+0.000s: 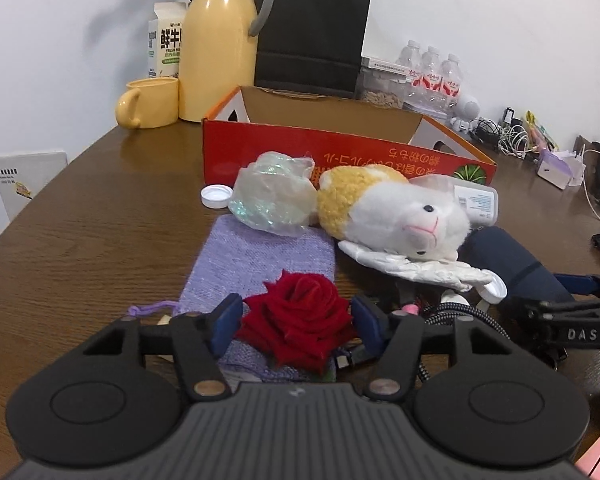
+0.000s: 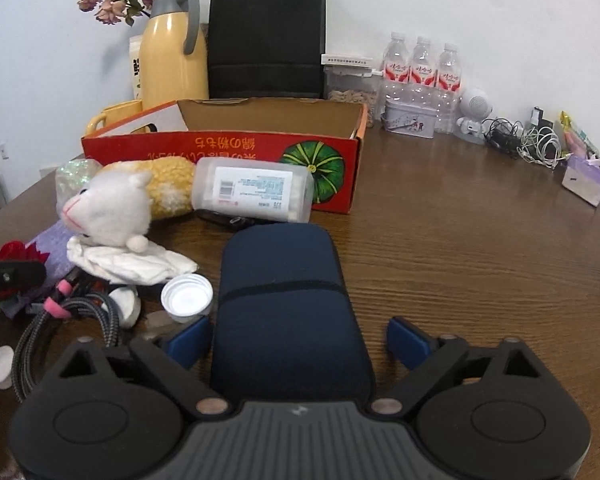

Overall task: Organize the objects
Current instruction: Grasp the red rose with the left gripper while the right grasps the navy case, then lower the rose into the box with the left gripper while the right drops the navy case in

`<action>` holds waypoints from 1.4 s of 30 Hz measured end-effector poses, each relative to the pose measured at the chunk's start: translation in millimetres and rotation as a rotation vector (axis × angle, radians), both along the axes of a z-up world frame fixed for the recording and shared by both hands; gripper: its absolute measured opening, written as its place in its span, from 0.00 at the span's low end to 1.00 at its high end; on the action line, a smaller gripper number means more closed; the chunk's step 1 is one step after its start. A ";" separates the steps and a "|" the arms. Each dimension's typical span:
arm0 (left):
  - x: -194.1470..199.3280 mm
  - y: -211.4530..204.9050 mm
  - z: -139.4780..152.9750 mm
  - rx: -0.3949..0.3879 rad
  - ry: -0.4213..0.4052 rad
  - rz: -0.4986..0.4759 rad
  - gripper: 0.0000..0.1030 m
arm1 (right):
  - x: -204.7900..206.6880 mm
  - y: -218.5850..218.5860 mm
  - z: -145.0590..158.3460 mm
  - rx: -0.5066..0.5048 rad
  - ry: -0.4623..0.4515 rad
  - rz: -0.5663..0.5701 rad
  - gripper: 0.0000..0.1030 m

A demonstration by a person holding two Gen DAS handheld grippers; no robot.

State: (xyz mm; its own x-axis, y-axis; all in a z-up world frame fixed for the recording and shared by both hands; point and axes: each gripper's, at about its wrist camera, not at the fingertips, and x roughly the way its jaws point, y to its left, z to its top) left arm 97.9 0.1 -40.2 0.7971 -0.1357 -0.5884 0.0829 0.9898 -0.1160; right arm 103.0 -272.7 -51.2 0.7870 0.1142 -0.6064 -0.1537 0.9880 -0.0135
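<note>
The left gripper [image 1: 296,320] has its blue pads on either side of a velvety red rose [image 1: 300,320], seemingly touching the petals (actual contact is unclear). The rose lies on a knitted lilac pouch [image 1: 256,260], in front of the red cardboard box [image 1: 340,152]. The right gripper [image 2: 298,340] stands spread around a rounded navy case [image 2: 284,300], right pad clear.

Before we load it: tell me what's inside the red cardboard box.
Inside the red cardboard box only bare brown inner walls show, in both wrist views. Its floor is hidden behind the front wall, so low contents cannot be ruled out.
</note>
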 end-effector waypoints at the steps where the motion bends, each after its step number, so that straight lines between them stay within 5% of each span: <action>1: 0.5 0.4 -0.7 -0.008 0.005 -0.005 0.51 | 0.7 -0.1 0.5 0.002 -0.001 0.007 0.80; 7: -0.1 2.1 -1.9 -0.019 0.007 -0.008 0.37 | 3.8 -0.1 3.7 0.020 0.014 0.052 0.67; 21: -13.4 9.4 16.9 -0.044 -0.061 -0.036 0.35 | -19.5 -4.7 18.4 0.045 -0.049 0.052 0.62; 29: -2.2 4.4 60.8 -0.028 -0.187 -0.070 0.34 | -12.9 0.6 54.5 0.035 -0.162 0.071 0.62; 35: 47.7 -7.2 102.9 -0.016 -0.247 -0.064 0.35 | 34.8 7.3 90.2 0.071 -0.231 0.048 0.62; 42: 147.2 -16.8 113.4 0.005 -0.150 -0.018 0.35 | 123.9 25.6 102.3 0.103 -0.176 0.008 0.62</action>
